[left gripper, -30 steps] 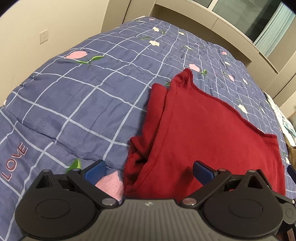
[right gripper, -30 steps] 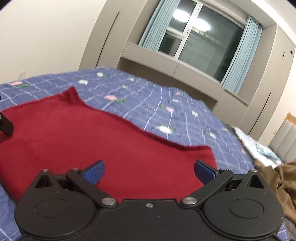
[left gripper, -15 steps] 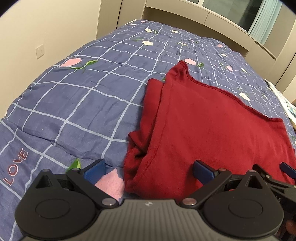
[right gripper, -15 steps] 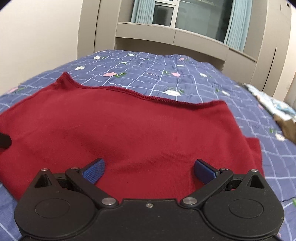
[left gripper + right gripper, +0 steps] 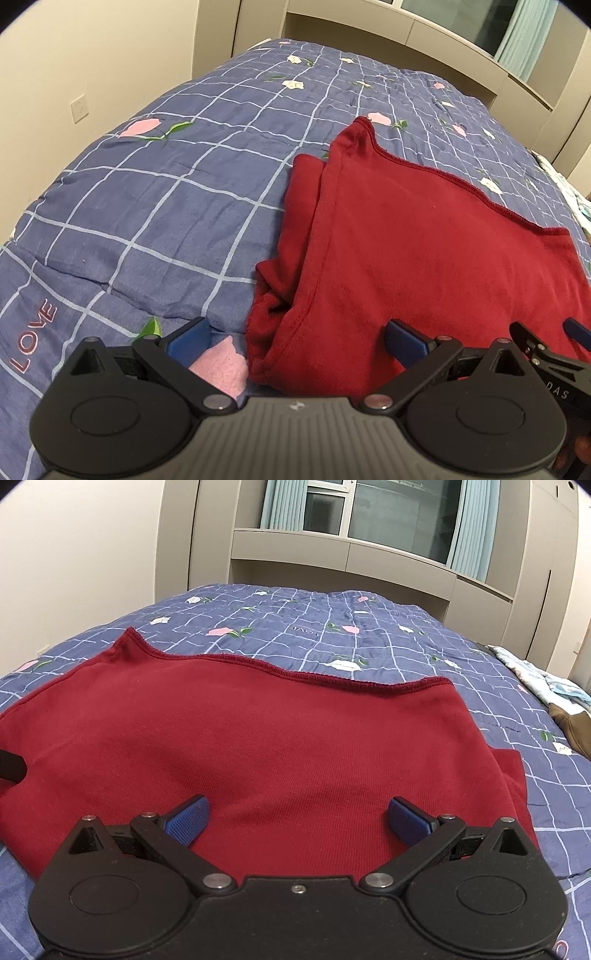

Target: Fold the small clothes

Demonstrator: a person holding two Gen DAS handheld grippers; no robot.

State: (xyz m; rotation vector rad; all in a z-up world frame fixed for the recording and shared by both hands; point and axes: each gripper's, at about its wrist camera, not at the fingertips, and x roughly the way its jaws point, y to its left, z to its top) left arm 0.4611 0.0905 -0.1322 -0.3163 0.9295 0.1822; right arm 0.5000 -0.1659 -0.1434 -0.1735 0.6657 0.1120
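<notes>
A dark red garment (image 5: 424, 258) lies spread on the bed, its left side folded in with a bunched sleeve (image 5: 280, 295) underneath. In the right wrist view the red garment (image 5: 258, 738) fills the middle, hem along the far edge. My left gripper (image 5: 295, 341) is open and empty above the garment's near left corner. My right gripper (image 5: 297, 818) is open and empty above the garment's near edge. The right gripper's tip also shows in the left wrist view (image 5: 546, 350) at the right.
The bed has a blue checked quilt (image 5: 147, 206) with pink flowers and a "LOVE" print. A beige wall (image 5: 74, 55) runs along the left. Other clothes (image 5: 554, 690), pale and brown, lie at the bed's right edge. A window ledge and cabinets (image 5: 332, 554) stand beyond.
Both grippers have drawn back and turned a little. The right wrist view has swung left to face the garment squarely. The right gripper has come into the left wrist view.
</notes>
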